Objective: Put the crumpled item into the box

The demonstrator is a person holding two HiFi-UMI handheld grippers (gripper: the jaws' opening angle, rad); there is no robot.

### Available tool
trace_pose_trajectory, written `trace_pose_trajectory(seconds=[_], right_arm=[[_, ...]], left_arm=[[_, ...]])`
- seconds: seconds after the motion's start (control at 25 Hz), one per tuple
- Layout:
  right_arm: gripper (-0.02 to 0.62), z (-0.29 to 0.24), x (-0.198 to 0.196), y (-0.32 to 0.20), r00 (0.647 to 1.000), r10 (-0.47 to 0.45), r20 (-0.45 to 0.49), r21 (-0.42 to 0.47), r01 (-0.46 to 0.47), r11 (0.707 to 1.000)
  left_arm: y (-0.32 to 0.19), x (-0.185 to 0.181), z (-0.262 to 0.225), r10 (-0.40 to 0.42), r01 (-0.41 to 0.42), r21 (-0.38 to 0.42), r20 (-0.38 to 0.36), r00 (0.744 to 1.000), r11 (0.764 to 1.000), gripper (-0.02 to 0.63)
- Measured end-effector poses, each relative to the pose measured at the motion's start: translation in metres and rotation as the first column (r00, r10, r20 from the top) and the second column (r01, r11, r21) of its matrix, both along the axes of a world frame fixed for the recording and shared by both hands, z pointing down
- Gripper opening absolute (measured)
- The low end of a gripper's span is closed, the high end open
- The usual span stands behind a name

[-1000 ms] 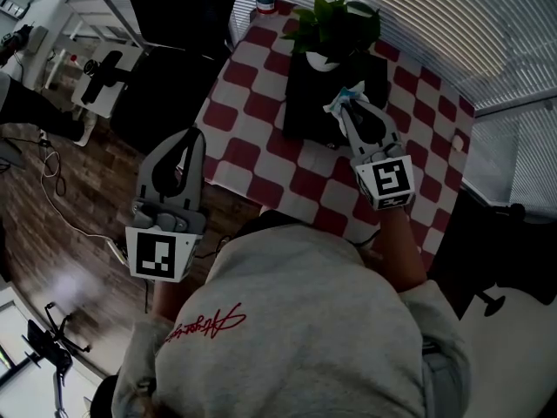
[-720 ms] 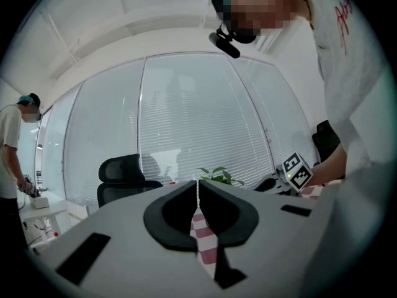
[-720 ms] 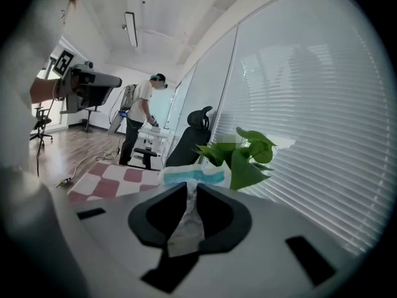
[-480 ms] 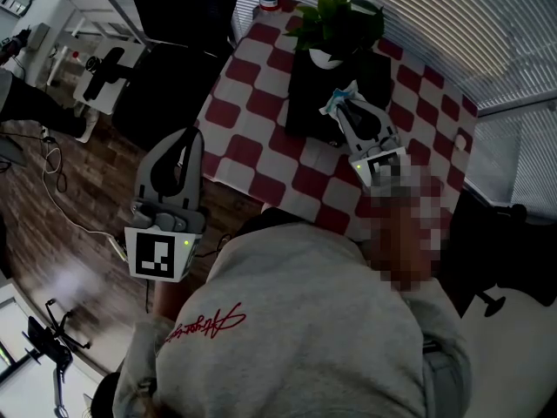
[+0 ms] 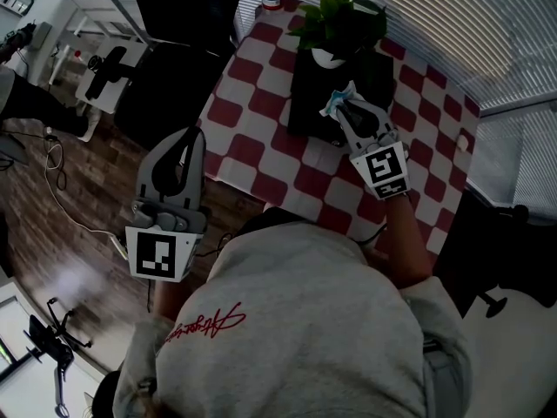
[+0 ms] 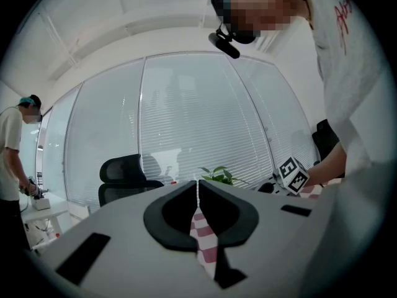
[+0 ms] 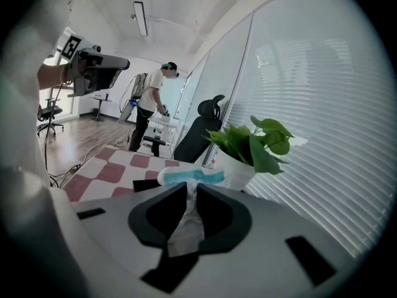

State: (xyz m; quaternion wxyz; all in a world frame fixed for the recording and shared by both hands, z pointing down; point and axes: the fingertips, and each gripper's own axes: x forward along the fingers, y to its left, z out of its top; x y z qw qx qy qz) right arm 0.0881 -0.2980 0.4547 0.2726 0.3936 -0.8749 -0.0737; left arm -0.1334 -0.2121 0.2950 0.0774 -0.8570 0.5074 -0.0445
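At the near left, beyond the table's edge and over the wooden floor, the left hand-held gripper has its jaws pressed together with nothing between them. Farther right, the right hand-held gripper pinches the crumpled white-and-blue item above the black box. A potted plant stands just beyond.

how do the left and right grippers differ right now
Grip: the right gripper is shut on the crumpled item; the left gripper is shut with nothing between its jaws.
Place: the right gripper is over the black box on the table; the left gripper is off the table's edge, over the floor.
Shared: both have their jaws together.
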Motion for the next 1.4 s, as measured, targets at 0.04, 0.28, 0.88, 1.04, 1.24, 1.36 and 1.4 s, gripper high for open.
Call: trace_pose_trajectory(seconds=[0.04, 0.28, 0.88, 1.04, 1.24, 1.36, 1.4], right_arm=[[0.061, 0.002, 0.0, 0.0, 1.0, -0.004, -0.004, -0.006, 0.004, 1.0], [0.061, 0.011, 0.001, -0.002, 0.999, -0.015, -0.031, -0.038, 0.013, 0.999], [0.061, 0.035, 0.003, -0.004, 0.992, -0.099, -0.074, -0.16, 0.086, 0.983], [0.061, 0.04, 0.003, -0.002, 0.987, -0.127, -0.102, -0.18, 0.108, 0.978], [0.061, 0.044, 0.001, -0.002, 0.984, -0.139, -0.111, -0.189, 0.116, 0.975], [0.061, 0.047, 0.0, -0.003, 0.981, -0.151, -0.12, -0.197, 0.125, 0.972], [0.061, 0.048, -0.001, -0.004, 0.981, -0.153, -0.12, -0.201, 0.127, 0.971]], left_arm=[[0.0, 0.0, 0.0, -0.001, 0.001, 0.001, 0.002, 1.0, 1.0, 0.023], [-0.002, 0.001, -0.002, 0.001, -0.001, 0.006, 0.001, 1.0, 1.0, 0.022], [-0.004, 0.0, 0.0, -0.003, 0.003, -0.001, 0.01, 1.0, 1.0, 0.023], [-0.004, 0.001, 0.002, -0.001, 0.001, -0.003, 0.008, 1.0, 1.0, 0.023], [-0.004, 0.001, 0.001, -0.003, 0.003, -0.002, 0.004, 1.0, 1.0, 0.022], [-0.004, 0.0, 0.002, -0.004, 0.004, -0.004, 0.004, 1.0, 1.0, 0.023], [-0.003, -0.001, 0.003, -0.004, 0.005, -0.006, 0.005, 1.0, 1.0, 0.022]])
